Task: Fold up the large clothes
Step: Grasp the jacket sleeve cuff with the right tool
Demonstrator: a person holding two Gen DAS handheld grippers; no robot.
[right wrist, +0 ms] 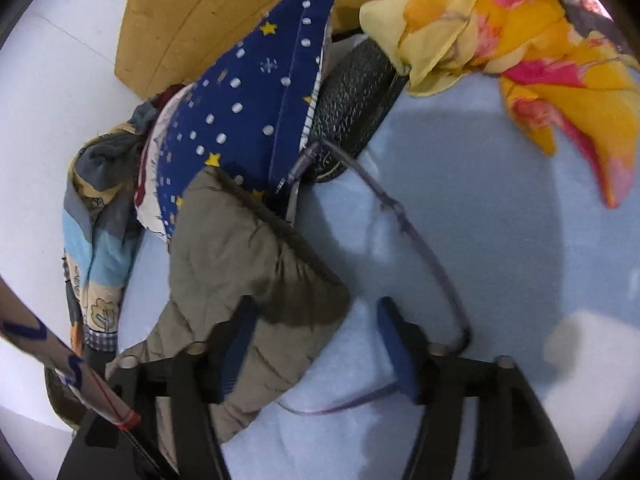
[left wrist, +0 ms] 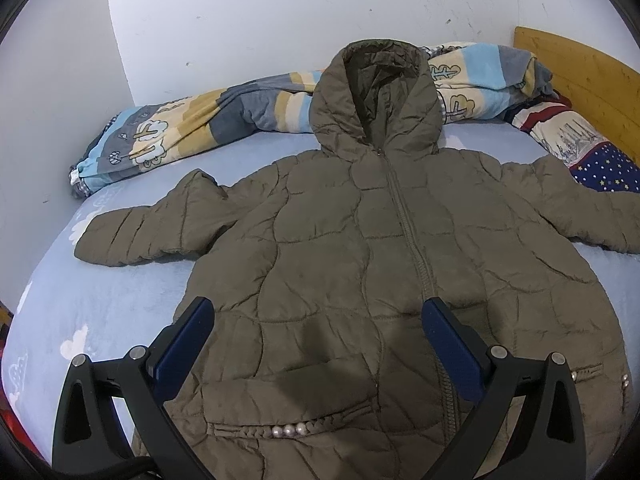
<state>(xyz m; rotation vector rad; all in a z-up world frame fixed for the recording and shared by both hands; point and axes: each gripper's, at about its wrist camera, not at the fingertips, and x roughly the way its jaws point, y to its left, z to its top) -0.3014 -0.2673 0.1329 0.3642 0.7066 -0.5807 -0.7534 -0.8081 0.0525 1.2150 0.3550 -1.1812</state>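
An olive quilted hooded jacket (left wrist: 360, 240) lies front up on a light blue bed sheet (left wrist: 100, 300), zipped, sleeves spread to both sides. My left gripper (left wrist: 319, 304) hovers open over the jacket's lower front, near the zip, with nothing held. In the right wrist view the jacket's sleeve (right wrist: 240, 256) runs down from the star pillow to the lower left. My right gripper (right wrist: 316, 306) is open at the sleeve's end. Its left finger (right wrist: 236, 344) lies over the sleeve and its right finger (right wrist: 396, 348) is over bare sheet. The pads do not press the fabric.
A rolled striped blanket (left wrist: 192, 128) lies along the wall behind the hood. A blue star pillow (right wrist: 248, 112) and a wooden headboard (left wrist: 580, 76) are at the right. A yellow and pink cloth (right wrist: 520, 40), a black textured roll (right wrist: 356, 100) and a thin purple cord (right wrist: 420, 240) lie near the sleeve.
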